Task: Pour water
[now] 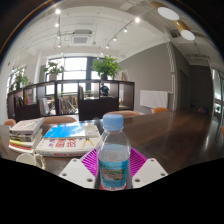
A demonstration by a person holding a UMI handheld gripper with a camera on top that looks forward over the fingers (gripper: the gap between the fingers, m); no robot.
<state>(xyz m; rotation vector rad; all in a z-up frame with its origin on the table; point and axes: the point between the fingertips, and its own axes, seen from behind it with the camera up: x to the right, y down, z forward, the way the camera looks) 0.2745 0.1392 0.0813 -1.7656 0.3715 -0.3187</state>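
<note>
A clear plastic water bottle point(113, 155) with a light blue cap and a blue-green label stands upright between my fingers. My gripper point(113, 166) is shut on it: the magenta pads point(90, 161) press against both sides of its body. The bottle is held above a dark wooden table point(170, 130). No cup or other vessel for the water shows in view; the bottle's lower part is hidden below the fingers.
A pile of books and magazines point(58, 140) lies on the table just left of the bottle, with more stacked books point(25, 132) further left. Beyond the table are wooden shelf partitions point(95, 100) with potted plants point(106, 67) and large windows.
</note>
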